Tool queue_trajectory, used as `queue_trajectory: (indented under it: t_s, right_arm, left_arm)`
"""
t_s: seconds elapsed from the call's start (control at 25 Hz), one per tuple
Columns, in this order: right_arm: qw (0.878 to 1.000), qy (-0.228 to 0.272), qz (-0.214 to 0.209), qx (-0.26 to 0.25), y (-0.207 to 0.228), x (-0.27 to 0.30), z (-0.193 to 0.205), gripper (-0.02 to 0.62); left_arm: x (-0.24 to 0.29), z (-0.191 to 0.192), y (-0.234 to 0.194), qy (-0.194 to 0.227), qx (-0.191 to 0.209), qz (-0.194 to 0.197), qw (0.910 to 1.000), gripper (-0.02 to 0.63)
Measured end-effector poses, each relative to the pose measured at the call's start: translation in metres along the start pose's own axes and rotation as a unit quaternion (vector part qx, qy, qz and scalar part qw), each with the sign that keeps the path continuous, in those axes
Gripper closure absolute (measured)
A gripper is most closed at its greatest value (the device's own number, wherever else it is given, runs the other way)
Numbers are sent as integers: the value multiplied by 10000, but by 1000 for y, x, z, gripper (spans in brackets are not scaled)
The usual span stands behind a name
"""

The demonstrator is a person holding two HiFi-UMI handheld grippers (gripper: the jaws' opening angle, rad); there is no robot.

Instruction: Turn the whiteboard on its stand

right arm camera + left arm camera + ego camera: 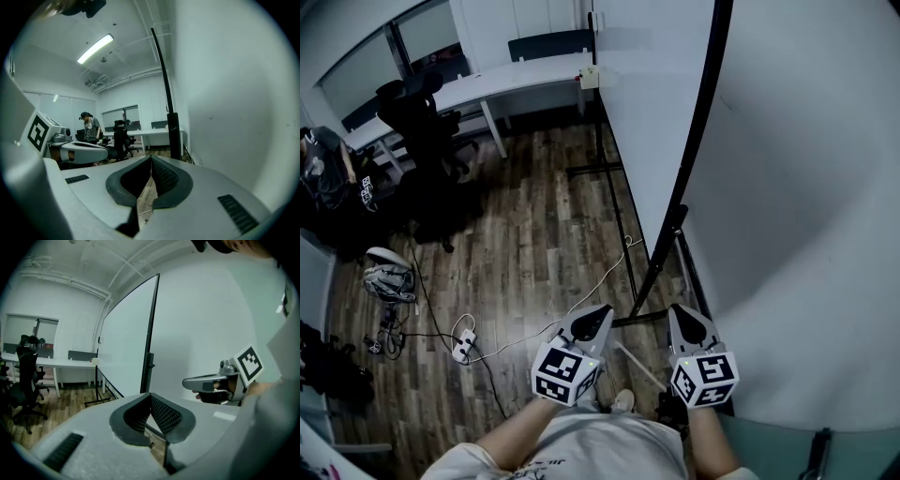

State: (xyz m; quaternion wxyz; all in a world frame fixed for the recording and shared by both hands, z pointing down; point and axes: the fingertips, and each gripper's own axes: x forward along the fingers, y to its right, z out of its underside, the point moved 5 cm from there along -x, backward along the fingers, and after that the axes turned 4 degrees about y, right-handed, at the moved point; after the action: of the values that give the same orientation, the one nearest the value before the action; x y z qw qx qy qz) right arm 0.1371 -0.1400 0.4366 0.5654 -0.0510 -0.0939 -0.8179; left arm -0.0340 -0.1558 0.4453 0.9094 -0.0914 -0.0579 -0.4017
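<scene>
The whiteboard [652, 112] stands upright ahead of me, a white panel in a black frame [694, 141] on a black floor stand [623, 239]. In the left gripper view the whiteboard [126, 338] is left of centre, with its black side post [149, 352] in front of the wall. The right gripper view shows that post [173, 131] edge-on. My left gripper [592, 321] and right gripper [690, 319] hover side by side near the stand's near foot, both shut and holding nothing. Neither touches the board. Left gripper [150, 397] and right gripper [151, 159] jaws meet at the tips.
A white wall [806, 216] runs close along the right. A long white desk [487, 89] and a black office chair [422, 131] stand at the back left. A power strip with cables [464, 345] lies on the wood floor. A person [323, 169] is at the far left.
</scene>
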Motion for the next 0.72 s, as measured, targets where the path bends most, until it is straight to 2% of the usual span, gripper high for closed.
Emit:
queue_trajectory:
  t_s: [0.64, 0.72]
  right_arm:
    - [9995, 72, 259, -176, 40, 83, -24, 583]
    - [9996, 49, 238, -154, 45, 93, -24, 528]
  left_arm:
    - [48, -12, -37, 14, -5, 76, 10000, 595]
    - [51, -10, -40, -13, -30, 60, 10000, 595]
